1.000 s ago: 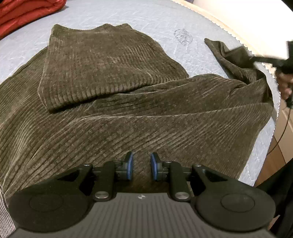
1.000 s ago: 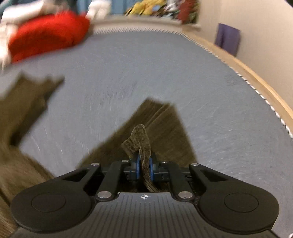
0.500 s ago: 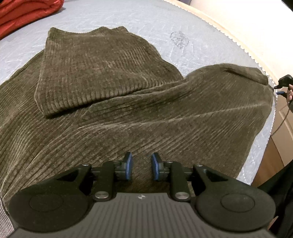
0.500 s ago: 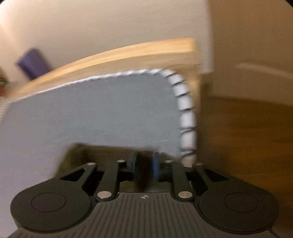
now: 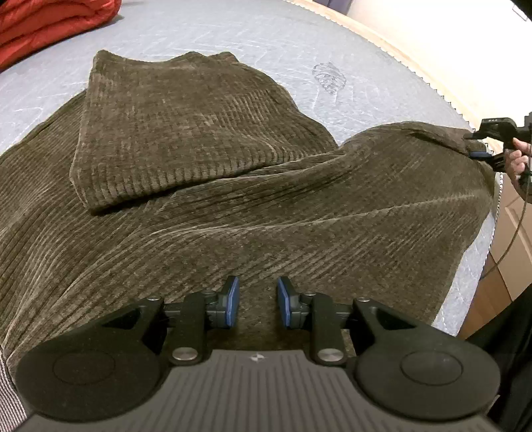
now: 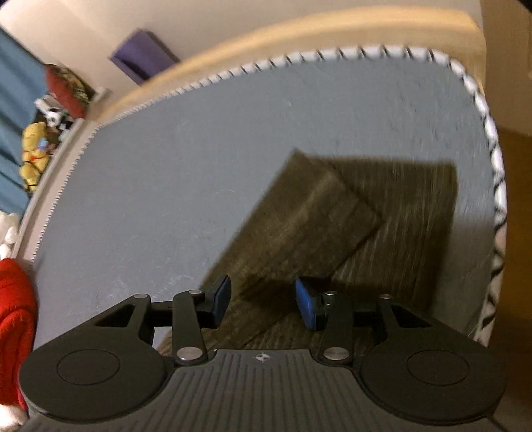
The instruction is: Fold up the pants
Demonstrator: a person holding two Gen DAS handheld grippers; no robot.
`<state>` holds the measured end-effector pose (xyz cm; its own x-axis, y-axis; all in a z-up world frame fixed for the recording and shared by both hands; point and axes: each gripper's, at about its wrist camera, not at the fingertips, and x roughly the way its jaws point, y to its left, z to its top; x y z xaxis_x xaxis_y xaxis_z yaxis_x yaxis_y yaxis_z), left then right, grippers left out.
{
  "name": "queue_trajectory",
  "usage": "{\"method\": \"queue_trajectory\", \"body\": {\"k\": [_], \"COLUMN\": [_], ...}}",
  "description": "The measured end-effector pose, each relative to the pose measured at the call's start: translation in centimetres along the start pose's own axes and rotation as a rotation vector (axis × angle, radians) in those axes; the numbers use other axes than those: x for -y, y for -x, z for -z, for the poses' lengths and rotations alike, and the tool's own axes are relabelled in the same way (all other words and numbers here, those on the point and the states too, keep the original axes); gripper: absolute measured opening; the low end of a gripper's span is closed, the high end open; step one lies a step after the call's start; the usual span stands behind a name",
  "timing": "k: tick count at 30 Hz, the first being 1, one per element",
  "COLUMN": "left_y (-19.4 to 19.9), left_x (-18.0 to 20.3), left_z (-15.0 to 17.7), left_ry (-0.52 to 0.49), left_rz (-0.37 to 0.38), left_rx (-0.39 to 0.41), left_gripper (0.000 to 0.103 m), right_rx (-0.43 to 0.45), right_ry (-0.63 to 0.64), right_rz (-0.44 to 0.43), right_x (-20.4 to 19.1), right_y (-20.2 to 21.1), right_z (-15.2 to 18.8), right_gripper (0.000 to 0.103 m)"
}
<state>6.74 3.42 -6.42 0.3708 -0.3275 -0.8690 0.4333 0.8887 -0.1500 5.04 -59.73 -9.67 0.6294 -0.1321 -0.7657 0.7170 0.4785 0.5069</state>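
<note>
Dark olive corduroy pants point(image 5: 232, 199) lie spread on a grey-blue mattress point(image 5: 299, 43), one leg end folded back on top at the far left. My left gripper point(image 5: 255, 300) hovers open and empty just above the near part of the cloth. My right gripper point(image 6: 262, 300) is open and empty above the pants' corner point(image 6: 349, 232) near the mattress corner; it also shows at the right edge of the left wrist view point(image 5: 492, 143), beside the cloth's far corner.
A red quilt point(image 5: 40, 23) lies at the far left of the mattress. A wooden bed frame point(image 6: 299, 36) borders the mattress. Toys point(image 6: 33, 156) and a purple object point(image 6: 143, 56) sit beyond it. Floor drops off right of the mattress edge point(image 6: 495, 186).
My right gripper pulled the pants' corner out towards the mattress corner, then opened and let it go. The cloth now lies flatter there. My left gripper stayed put and open.
</note>
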Motion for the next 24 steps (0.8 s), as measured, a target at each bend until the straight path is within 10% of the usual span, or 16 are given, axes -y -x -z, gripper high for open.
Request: {"method": "queue_trajectory", "body": {"k": [4,7,12,15,17,24], "left_y": [-0.1,-0.1,0.1,0.5,0.9,1.6], "left_x": [-0.4,-0.4,-0.4,-0.1,0.3,4.8], "left_z": [-0.1,0.1,0.2,0.2,0.2,1.2], "left_ry": [0.003,-0.002,0.000,0.002,-0.006,-0.178], "left_rz": [0.003,0.004,0.012,0.025,0.050,0.201], "left_rx": [0.001,0.005,0.017,0.049,0.077,0.099], "left_gripper": [0.028,0.028,0.028,0.028,0.028,0.028], "right_rx": [0.012,0.065,0.272,0.429,0.425,0.335], "right_ry": [-0.082,-0.138,-0.110,0.018,0.045,0.145], "right_rz": [0.015,0.057,-0.139,-0.343,-0.375,-0.037], "right_x": [-0.8,-1.1,-3.0,-5.2,-5.5,-4.0], "right_y": [-0.2,-0.7,-0.6,1.0,1.4,1.9], "right_z": [-0.4,-1.2,-2.2,-3.2,-3.2,-3.6], "right_gripper": [0.045,0.001,0.000,0.008,0.046,0.048]}}
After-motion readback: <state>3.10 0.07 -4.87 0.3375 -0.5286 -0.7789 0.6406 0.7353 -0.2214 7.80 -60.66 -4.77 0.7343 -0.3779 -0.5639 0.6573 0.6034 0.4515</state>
